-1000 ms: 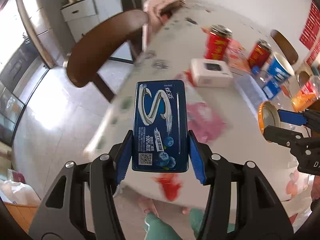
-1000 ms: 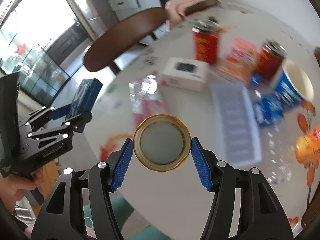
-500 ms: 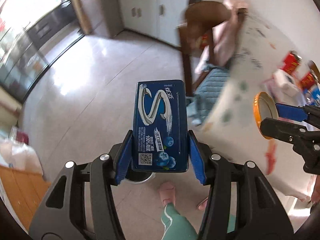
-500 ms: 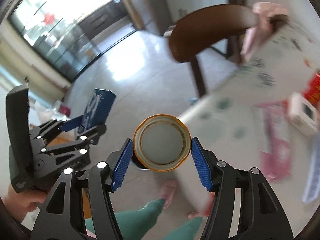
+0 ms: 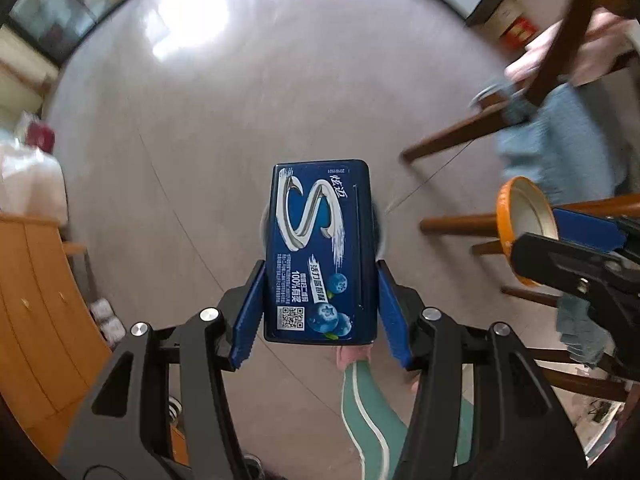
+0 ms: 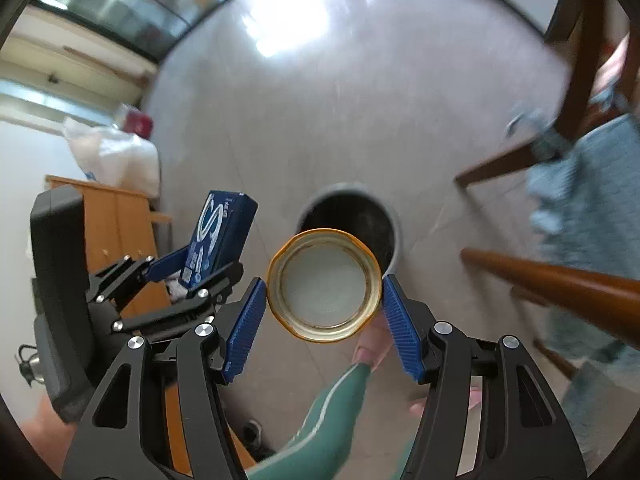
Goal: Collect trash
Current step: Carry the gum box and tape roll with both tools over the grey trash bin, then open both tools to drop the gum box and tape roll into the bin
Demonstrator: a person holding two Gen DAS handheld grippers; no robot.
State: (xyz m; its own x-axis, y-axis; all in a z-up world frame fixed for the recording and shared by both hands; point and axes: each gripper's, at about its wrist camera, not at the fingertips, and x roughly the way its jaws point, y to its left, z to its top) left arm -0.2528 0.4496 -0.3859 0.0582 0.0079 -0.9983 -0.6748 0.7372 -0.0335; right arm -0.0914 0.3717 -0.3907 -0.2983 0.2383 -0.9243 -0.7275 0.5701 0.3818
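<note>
My left gripper [image 5: 320, 312] is shut on a dark blue gum box [image 5: 320, 252] with a silver S and blueberries; it also shows in the right wrist view [image 6: 218, 236]. My right gripper [image 6: 324, 312] is shut on an orange-rimmed round lid [image 6: 324, 290], also seen at the right of the left wrist view [image 5: 524, 224]. Both point down at the floor. A round bin [image 6: 376, 220] with a dark inside stands on the floor right behind the lid. In the left wrist view the bin is almost wholly hidden behind the box.
Brown chair legs [image 6: 552, 284] and blue-grey cloth [image 6: 588, 184] are at the right. An orange wooden cabinet [image 5: 36, 312] and white bags [image 6: 116, 160] are at the left. My green trouser leg [image 5: 368, 412] and feet are below the grippers.
Both grippers have swung away from the table and down toward the floor, keeping their loads. The table has left view and the bin now shows below the lid.
</note>
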